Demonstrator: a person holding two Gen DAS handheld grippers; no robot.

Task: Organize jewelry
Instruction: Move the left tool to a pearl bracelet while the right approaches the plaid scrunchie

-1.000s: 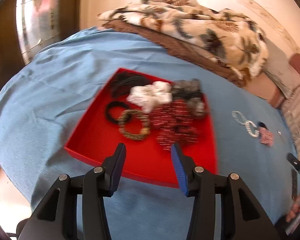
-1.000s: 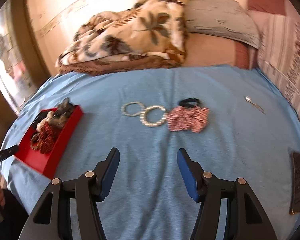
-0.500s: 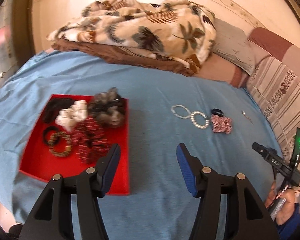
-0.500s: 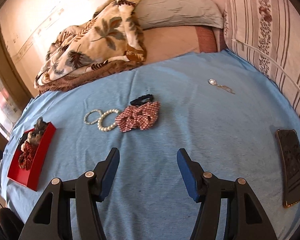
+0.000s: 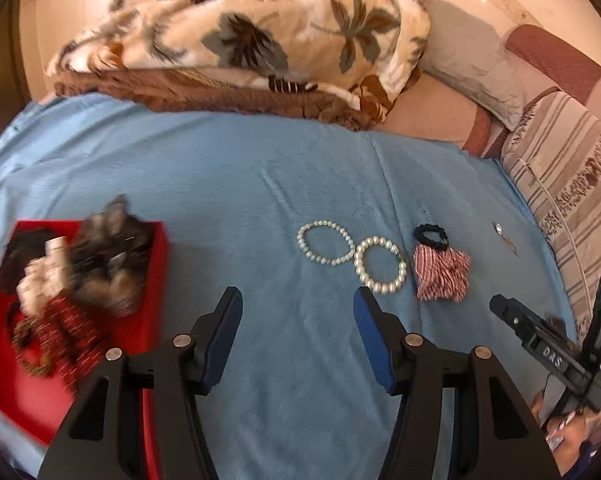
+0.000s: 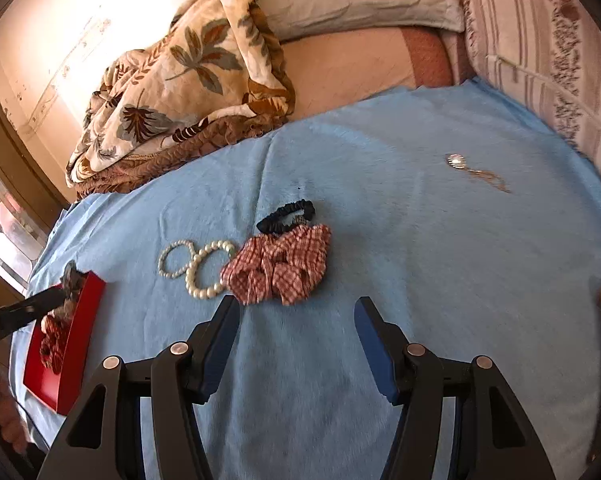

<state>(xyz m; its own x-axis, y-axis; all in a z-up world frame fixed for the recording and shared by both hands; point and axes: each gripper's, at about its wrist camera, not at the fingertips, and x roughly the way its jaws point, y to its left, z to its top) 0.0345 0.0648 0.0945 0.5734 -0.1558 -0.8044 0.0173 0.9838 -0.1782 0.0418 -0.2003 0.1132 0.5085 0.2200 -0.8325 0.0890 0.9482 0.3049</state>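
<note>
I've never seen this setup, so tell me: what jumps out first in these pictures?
The red tray at the left of the blue sheet, piled with scrunchies and bracelets. Then, loose mid-sheet, two pearl bracelets touching, beside a checked scrunchie with a black hair tie behind it. Both tools, left and right, hover open and empty.

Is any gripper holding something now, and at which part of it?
Nothing is held. The left gripper and the right gripper are both open and empty.
</note>
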